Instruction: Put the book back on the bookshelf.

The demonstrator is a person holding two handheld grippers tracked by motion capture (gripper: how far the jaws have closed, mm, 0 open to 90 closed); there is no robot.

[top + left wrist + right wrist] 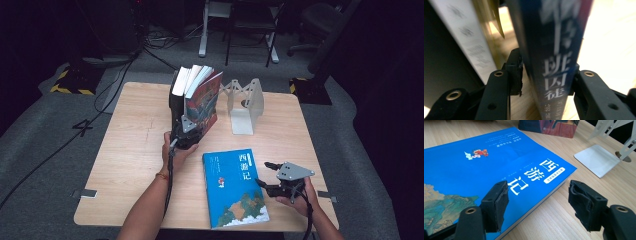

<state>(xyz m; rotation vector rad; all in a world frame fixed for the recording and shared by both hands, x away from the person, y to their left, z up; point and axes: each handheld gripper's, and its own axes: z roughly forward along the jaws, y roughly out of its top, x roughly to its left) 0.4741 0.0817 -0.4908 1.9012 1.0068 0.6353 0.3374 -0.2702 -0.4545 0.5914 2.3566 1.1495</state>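
Note:
Several books stand upright and lean together at the middle of the wooden table. The outer one has a colourful cover and a dark blue spine with white characters. My left gripper is at its base, with both pads pressed on that spine. A blue book lies flat near the front edge. My right gripper hovers open at that book's right edge: one pad over the cover, the other over bare wood.
A white metal bookend stands just right of the upright books. A black book and a white-spined one are left of the gripped book. Chairs and cables are on the floor beyond the table.

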